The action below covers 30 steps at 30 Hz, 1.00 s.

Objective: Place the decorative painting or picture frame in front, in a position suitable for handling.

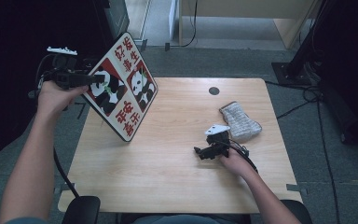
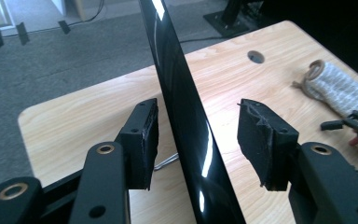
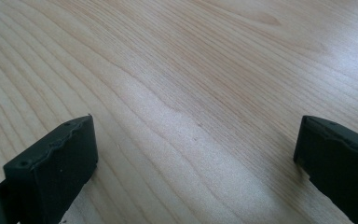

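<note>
Tilting on one corner at the table's [image 1: 168, 182] left: panda board [image 1: 121, 91] | stiff, glossy, slippery; edge-held | left tongs [image 1: 95, 79] straddle upper edge, pads not visibly pressing | right tongs [image 1: 200, 151] wide, empty.

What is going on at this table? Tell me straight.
A person works with a gripper in each hand. The left gripper has its jaws around the edge of a panda-printed board, which stands tilted with its lower corner seemingly on the wooden table. In the left gripper view a gap shows beside one pad, so the grip looks loose. The right gripper rests open over bare table, holding nothing, beside a rolled grey cloth.
</note>
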{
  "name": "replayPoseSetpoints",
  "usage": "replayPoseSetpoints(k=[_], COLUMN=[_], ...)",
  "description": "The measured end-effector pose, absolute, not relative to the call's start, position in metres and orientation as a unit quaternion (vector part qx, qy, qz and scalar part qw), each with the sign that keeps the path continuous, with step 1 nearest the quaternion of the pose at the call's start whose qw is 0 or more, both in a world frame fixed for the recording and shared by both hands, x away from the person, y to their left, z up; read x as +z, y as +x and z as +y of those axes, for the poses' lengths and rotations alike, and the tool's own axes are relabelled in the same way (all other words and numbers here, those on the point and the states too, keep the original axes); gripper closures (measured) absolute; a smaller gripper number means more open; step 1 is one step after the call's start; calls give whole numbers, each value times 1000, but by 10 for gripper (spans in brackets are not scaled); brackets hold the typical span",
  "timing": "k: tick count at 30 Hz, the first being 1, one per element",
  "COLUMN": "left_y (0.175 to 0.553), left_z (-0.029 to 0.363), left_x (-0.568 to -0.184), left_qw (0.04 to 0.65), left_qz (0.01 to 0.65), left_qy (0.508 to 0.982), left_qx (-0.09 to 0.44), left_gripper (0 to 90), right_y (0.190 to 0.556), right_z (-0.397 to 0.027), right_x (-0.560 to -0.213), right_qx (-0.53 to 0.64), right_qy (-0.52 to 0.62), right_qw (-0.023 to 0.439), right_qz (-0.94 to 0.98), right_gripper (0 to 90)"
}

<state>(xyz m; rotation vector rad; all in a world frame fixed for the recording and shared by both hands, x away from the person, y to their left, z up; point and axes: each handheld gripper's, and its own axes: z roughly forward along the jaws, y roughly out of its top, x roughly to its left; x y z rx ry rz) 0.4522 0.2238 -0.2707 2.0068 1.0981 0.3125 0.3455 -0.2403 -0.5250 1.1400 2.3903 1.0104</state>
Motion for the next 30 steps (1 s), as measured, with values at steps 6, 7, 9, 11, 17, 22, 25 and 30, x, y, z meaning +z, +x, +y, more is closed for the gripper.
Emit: replayPoseSetpoints(k=[6, 7, 9, 11, 17, 22, 25, 30], left_y=[470, 475, 482, 485, 507, 520, 530, 538], left_z=[217, 215, 213, 212, 199, 193, 188, 184], left_x=[-257, -254, -251, -250, -244, -242, -243, -246], left_qw=[389, 383, 377, 373, 347, 332, 333, 318], left_qz=[435, 436, 436, 437, 433, 433, 437, 440], left_qy=[802, 805, 808, 810, 824, 831, 829, 835], left_qx=[123, 124, 121, 119, 113, 111, 102, 93], left_gripper=[488, 488, 489, 490, 496, 509, 526, 539], right_y=[345, 346, 345, 345, 346, 346, 346, 345], right_z=[-240, -240, -240, -240, -240, -240, -240, -240], right_x=[-525, -525, -525, -525, -525, -525, -525, -525], right_qx=[352, 352, 353, 353, 353, 353, 353, 353], right_qy=[397, 397, 398, 398, 398, 397, 397, 398], right_qw=[153, 153, 153, 153, 153, 153, 153, 153], right_qz=[833, 833, 833, 833, 833, 833, 833, 833], right_gripper=[0, 0, 0, 0, 0, 0, 0, 0])
